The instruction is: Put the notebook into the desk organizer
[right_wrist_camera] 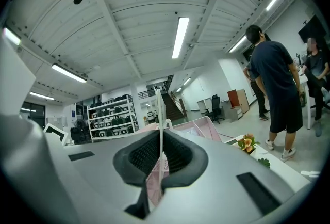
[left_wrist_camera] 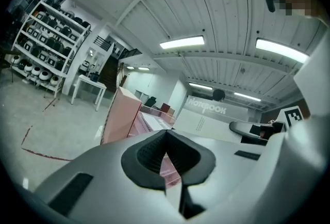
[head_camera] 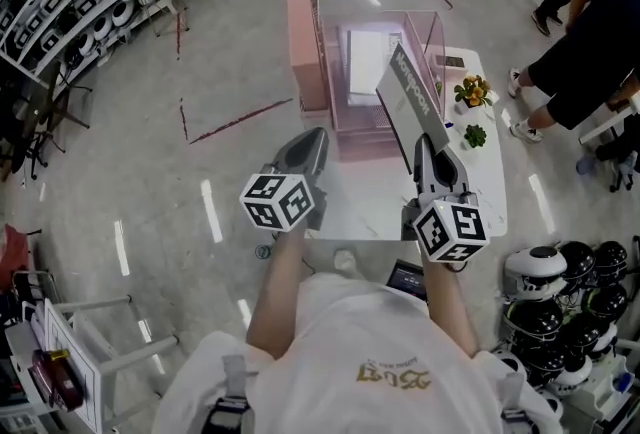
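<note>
A flowering plant (head_camera: 472, 90) stands on the white table (head_camera: 492, 194); perhaps helmets (head_camera: 565, 267) cluster nearby.

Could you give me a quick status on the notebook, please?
Left tongs shut, empty. Right tongs shut on notebook, held on edge, not yet in pink organizer. Potted plants sit off to the side.

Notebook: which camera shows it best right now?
Head view: the whole notebook, tilted, clamped in the right gripper by the pink organizer. Left gripper view shows most of its printed cover; right gripper view shows only its thin edge between the jaws.
</note>
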`<state>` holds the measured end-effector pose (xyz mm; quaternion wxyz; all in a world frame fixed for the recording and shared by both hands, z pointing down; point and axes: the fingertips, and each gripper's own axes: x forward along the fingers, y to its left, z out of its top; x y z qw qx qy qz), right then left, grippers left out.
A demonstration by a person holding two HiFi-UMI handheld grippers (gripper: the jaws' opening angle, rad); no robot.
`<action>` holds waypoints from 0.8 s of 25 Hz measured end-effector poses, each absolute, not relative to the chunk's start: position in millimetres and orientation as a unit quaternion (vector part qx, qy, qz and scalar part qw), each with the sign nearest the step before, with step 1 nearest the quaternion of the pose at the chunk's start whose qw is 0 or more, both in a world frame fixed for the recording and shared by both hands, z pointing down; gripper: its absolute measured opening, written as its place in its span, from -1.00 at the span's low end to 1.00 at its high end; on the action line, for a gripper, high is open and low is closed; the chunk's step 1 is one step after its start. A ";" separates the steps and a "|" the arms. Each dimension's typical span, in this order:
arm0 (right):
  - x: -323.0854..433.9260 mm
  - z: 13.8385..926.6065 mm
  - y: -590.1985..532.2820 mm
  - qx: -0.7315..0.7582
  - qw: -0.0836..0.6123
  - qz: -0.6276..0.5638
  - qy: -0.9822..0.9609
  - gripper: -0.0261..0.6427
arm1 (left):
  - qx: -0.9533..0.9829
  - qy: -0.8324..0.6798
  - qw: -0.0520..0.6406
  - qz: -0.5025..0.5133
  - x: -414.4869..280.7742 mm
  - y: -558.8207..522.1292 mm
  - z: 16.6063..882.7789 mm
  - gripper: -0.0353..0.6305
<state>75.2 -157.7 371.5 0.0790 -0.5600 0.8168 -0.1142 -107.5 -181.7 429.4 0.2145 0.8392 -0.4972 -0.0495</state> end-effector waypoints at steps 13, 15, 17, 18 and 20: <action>54.7 383.1 -200.8 -0.573 0.062 -0.117 0.809 -0.86 | 0.858 -0.463 0.217 -0.047 -104.3 -238.6 431.8 -0.85; 52.6 380.9 -202.3 -0.574 0.061 -0.112 0.809 -0.86 | 0.859 -0.462 0.217 -0.047 -104.8 -239.9 431.3 -0.85; 49.5 378.5 -203.2 -0.573 0.057 -0.103 0.811 -0.86 | 0.859 -0.461 0.217 -0.046 -104.8 -240.5 431.1 -0.85; 48.2 378.7 -203.5 -0.572 0.055 -0.102 0.812 -0.86 | 0.859 -0.461 0.217 -0.046 -104.6 -240.6 431.4 -0.85; 46.3 381.2 -204.9 -0.570 0.056 -0.107 0.813 -0.86 | 0.859 -0.461 0.218 -0.048 -104.8 -242.1 431.9 -0.85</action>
